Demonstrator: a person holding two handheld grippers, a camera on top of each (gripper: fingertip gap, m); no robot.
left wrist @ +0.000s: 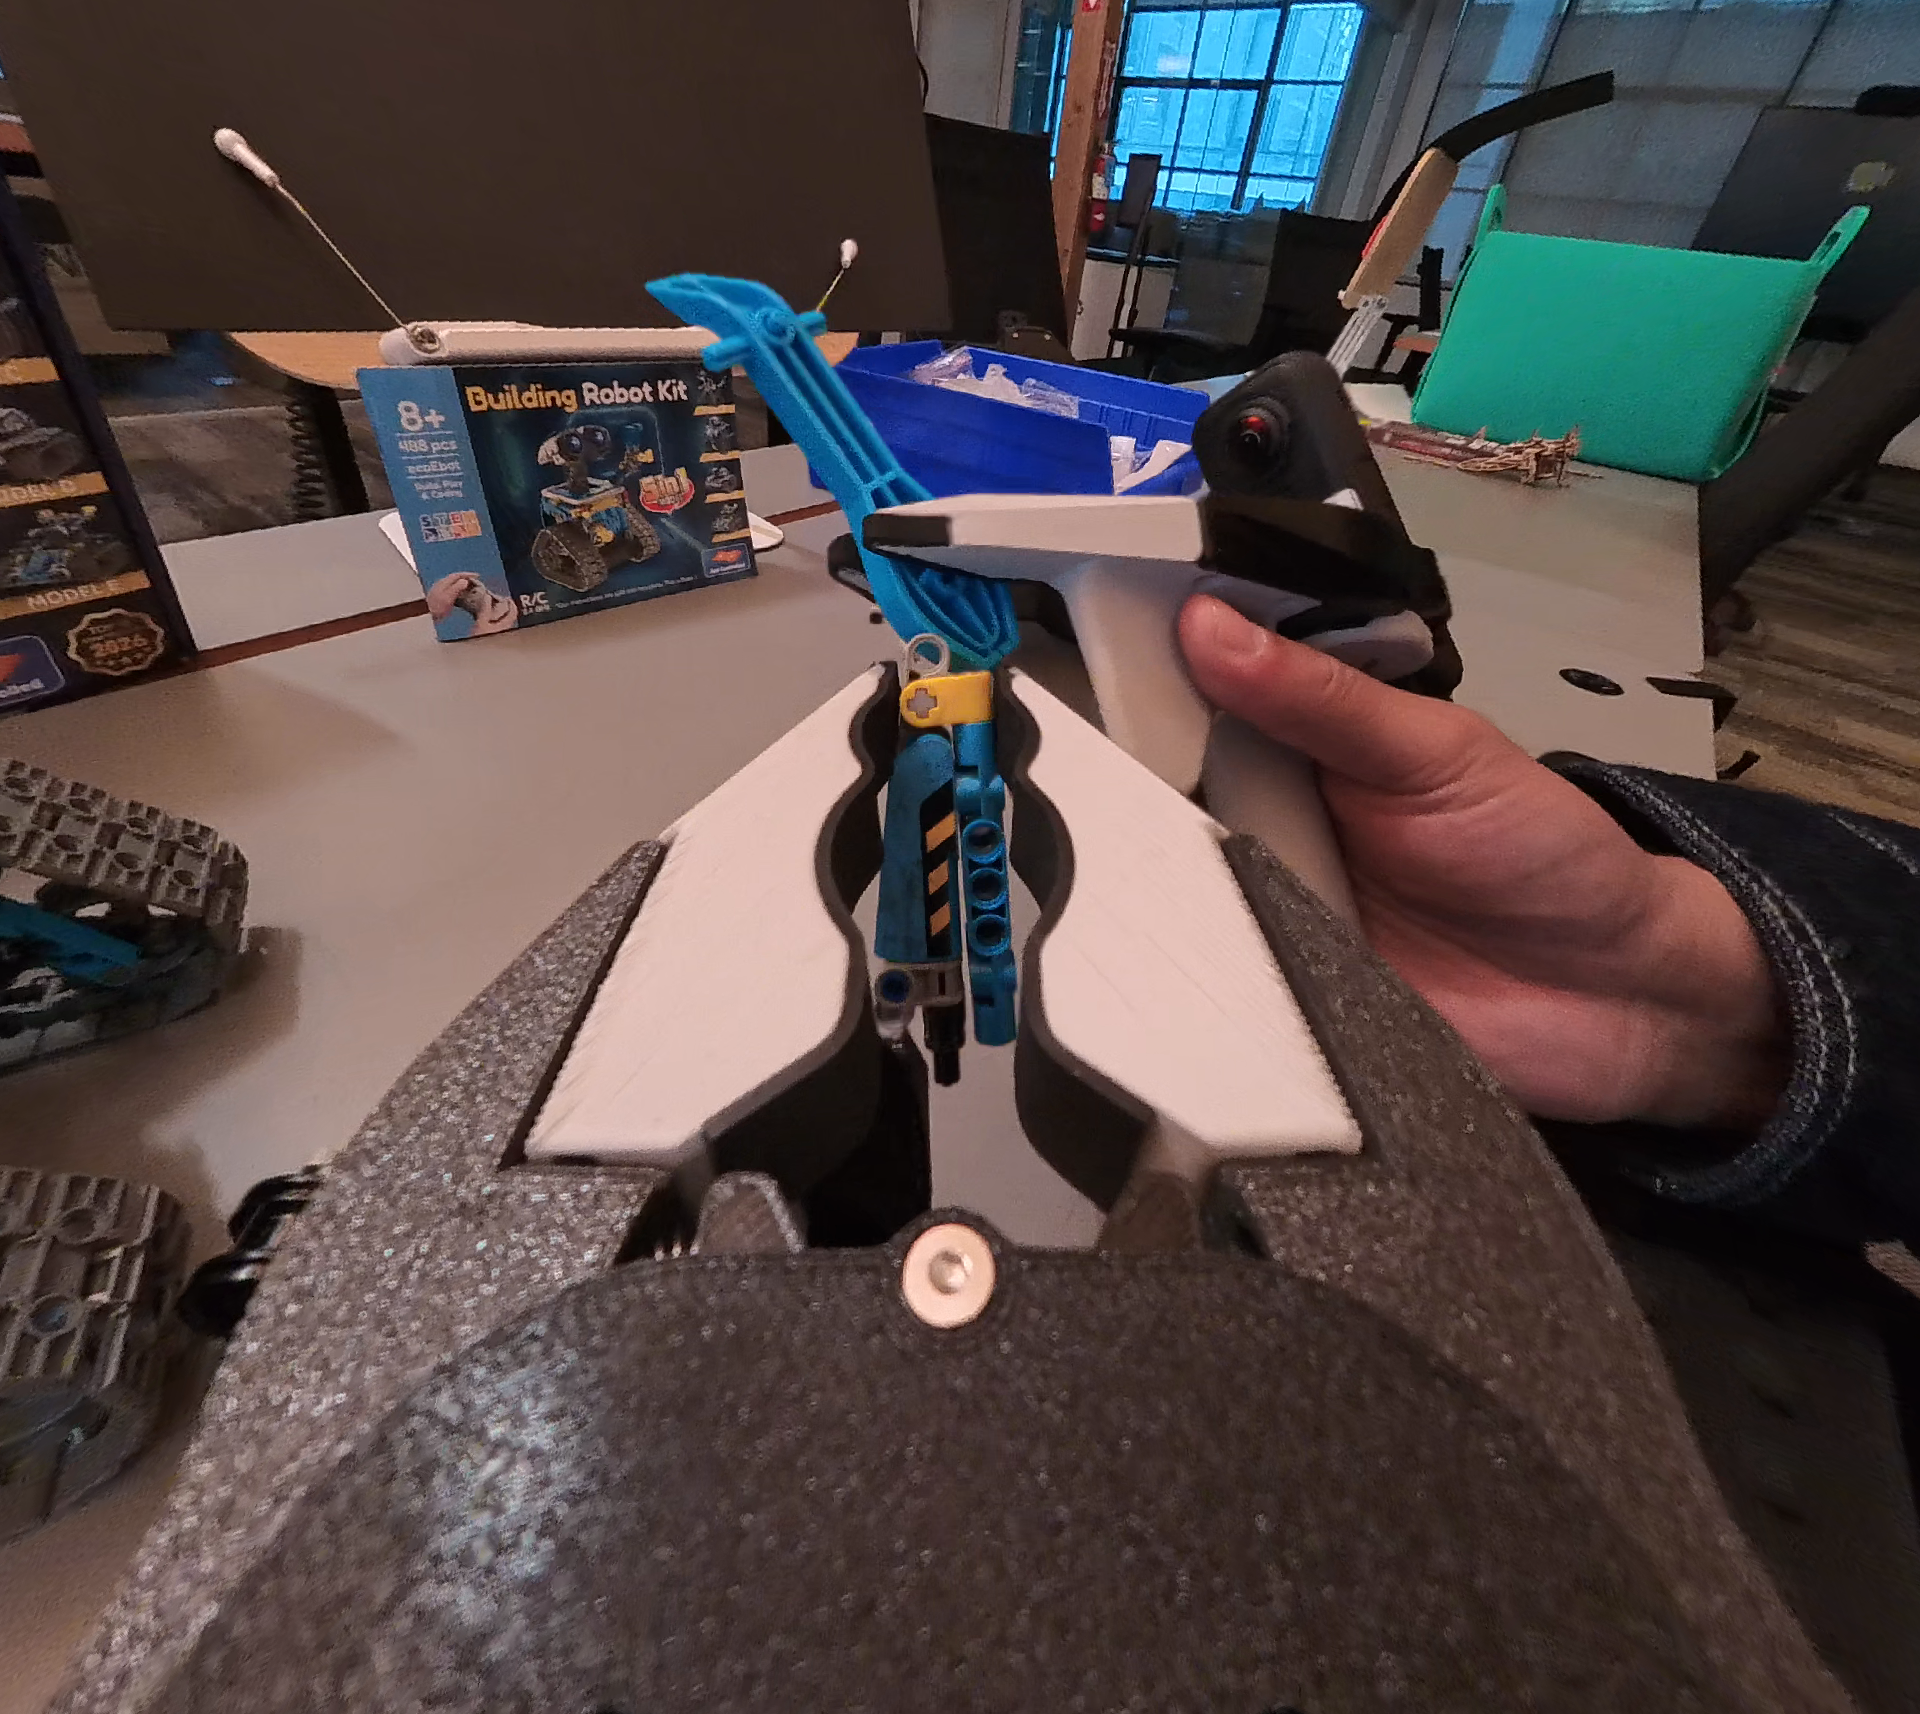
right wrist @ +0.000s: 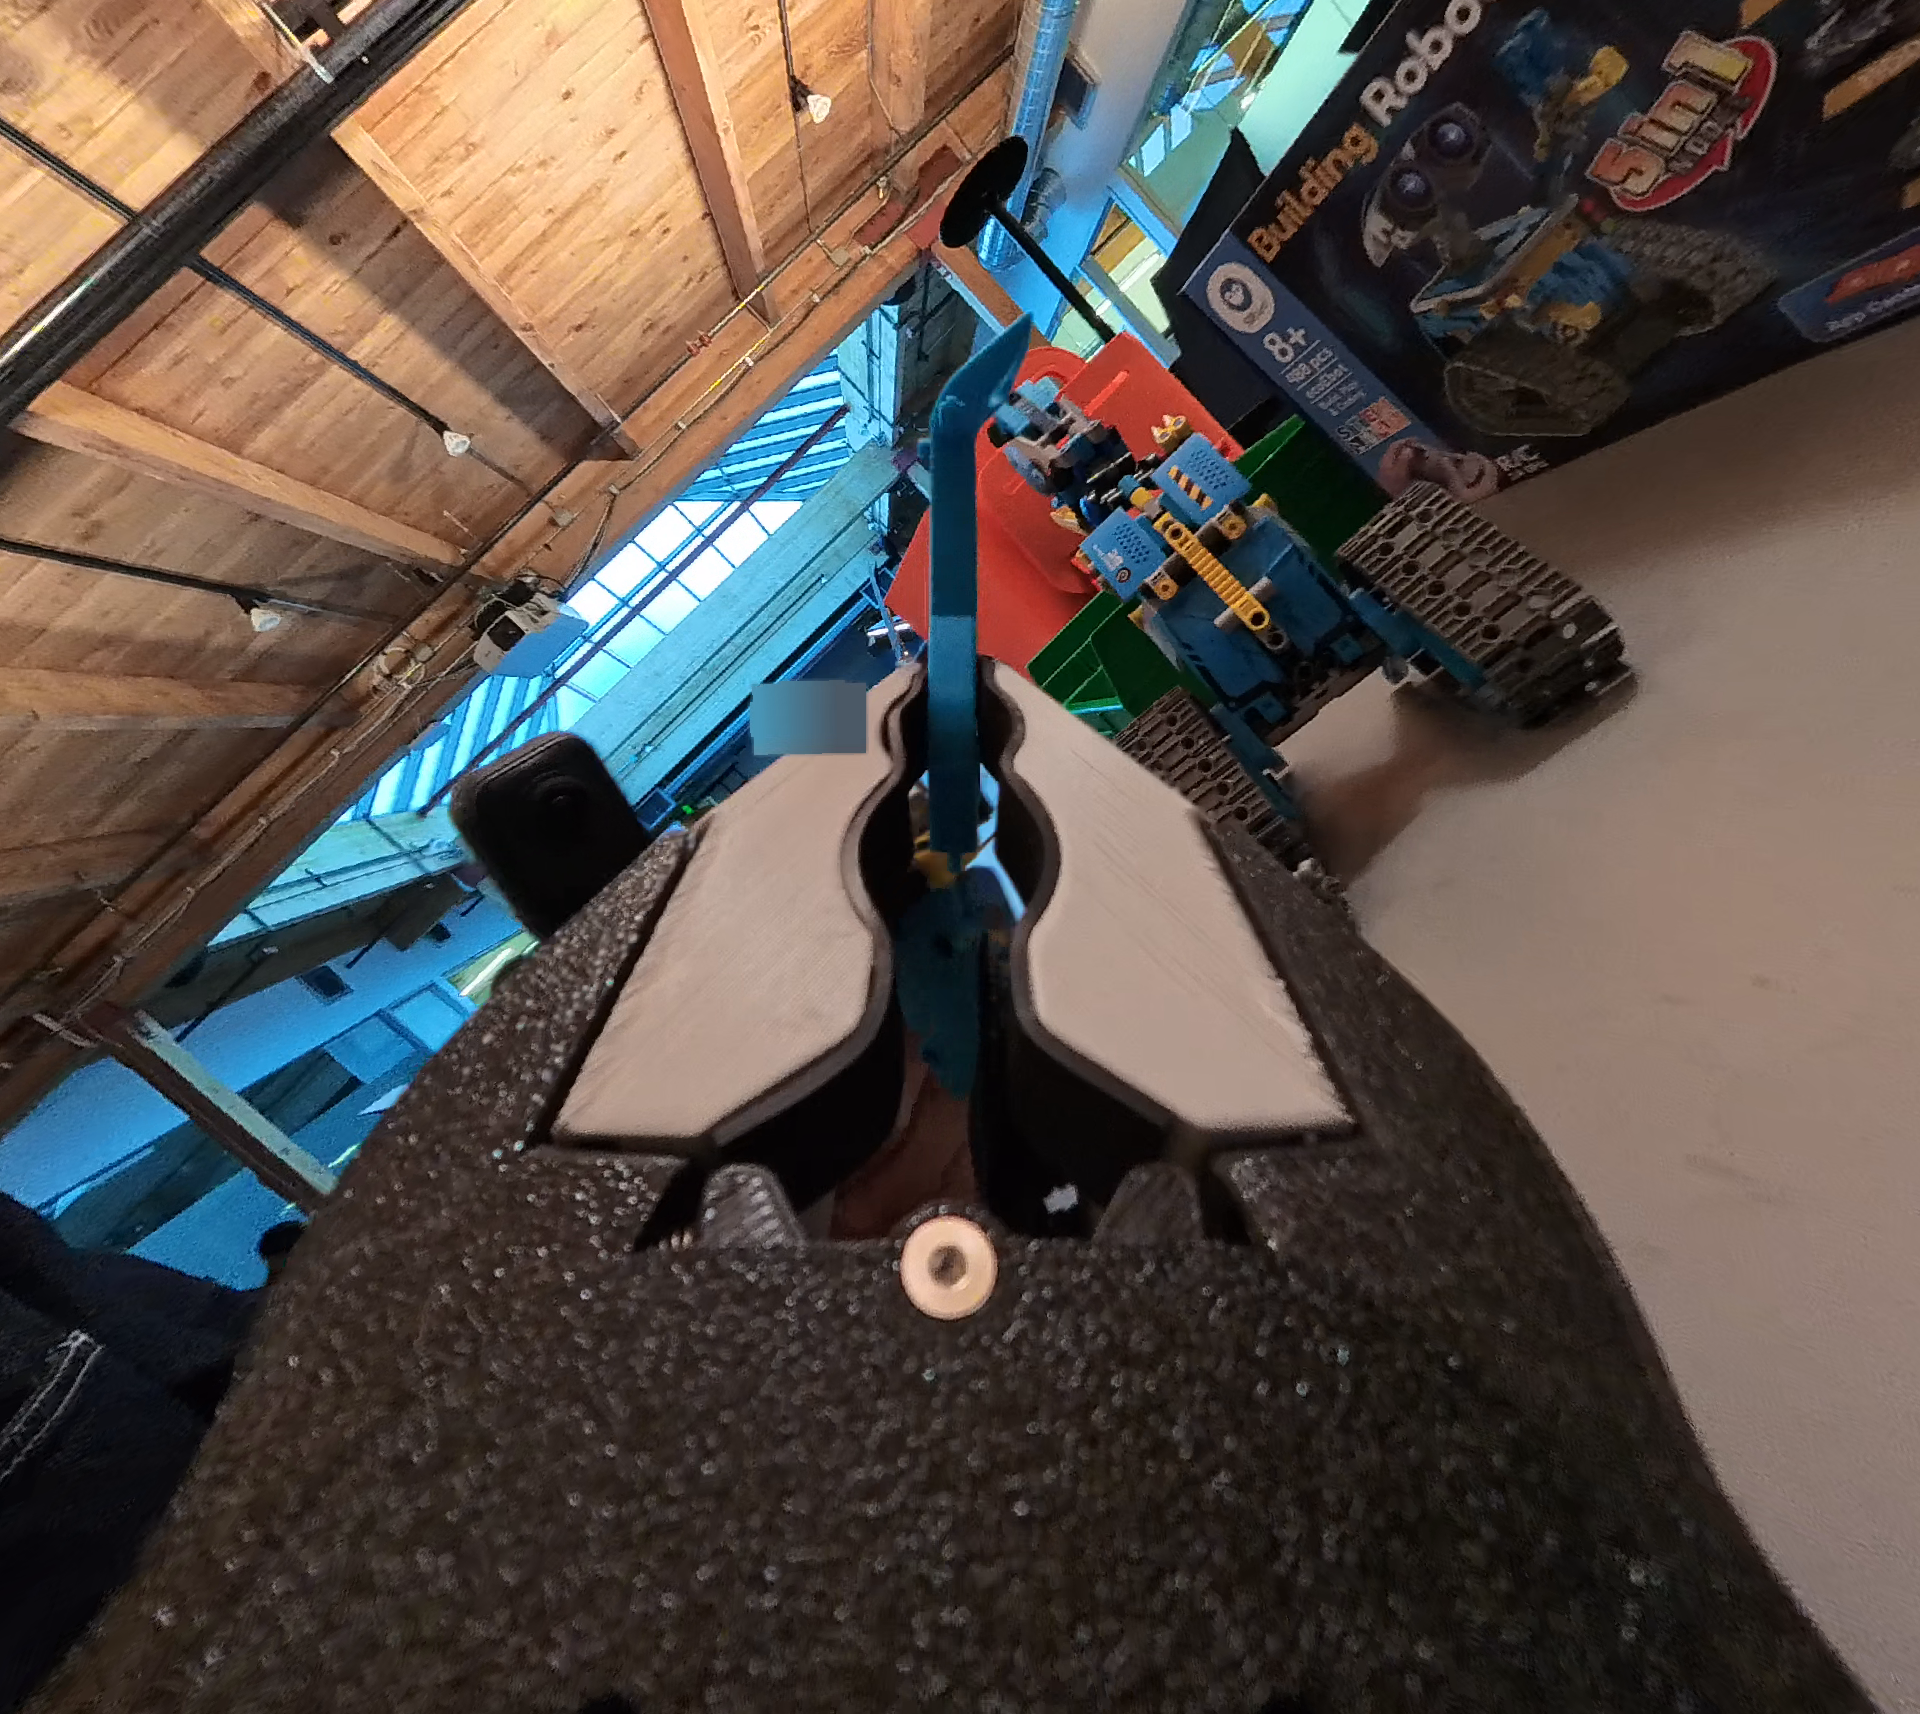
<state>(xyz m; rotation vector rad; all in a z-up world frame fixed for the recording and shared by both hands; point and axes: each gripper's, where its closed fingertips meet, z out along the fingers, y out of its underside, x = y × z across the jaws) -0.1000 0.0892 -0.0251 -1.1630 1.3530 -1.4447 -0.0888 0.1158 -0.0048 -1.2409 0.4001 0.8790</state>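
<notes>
My left gripper [left wrist: 948, 677] is closed on a small blue toy-brick arm assembly with a yellow connector and hazard-stripe panel [left wrist: 948, 843], pinched upright between the white fingers [left wrist: 727, 916]. My right gripper [right wrist: 948, 688] is clamped on a slim blue plastic lever tool with a hooked tip [right wrist: 951, 625]; in the left wrist view that tool [left wrist: 831, 438] meets the assembly at the yellow connector, both held in the air above the grey table [left wrist: 416, 781].

Judgement: both pieces light, rigid plastic, smooth; pin joints may pop apart if twisted. Best hold is across the flat beam sides, as now.

Around: a tracked blue toy robot with grey treads [right wrist: 1351, 584] near the right gripper, printed kit box [left wrist: 561, 490] beyond, blue parts bin [left wrist: 1018, 417] behind the tool. Treads [left wrist: 104, 895] lie at left. Nothing blocks the joint.
</notes>
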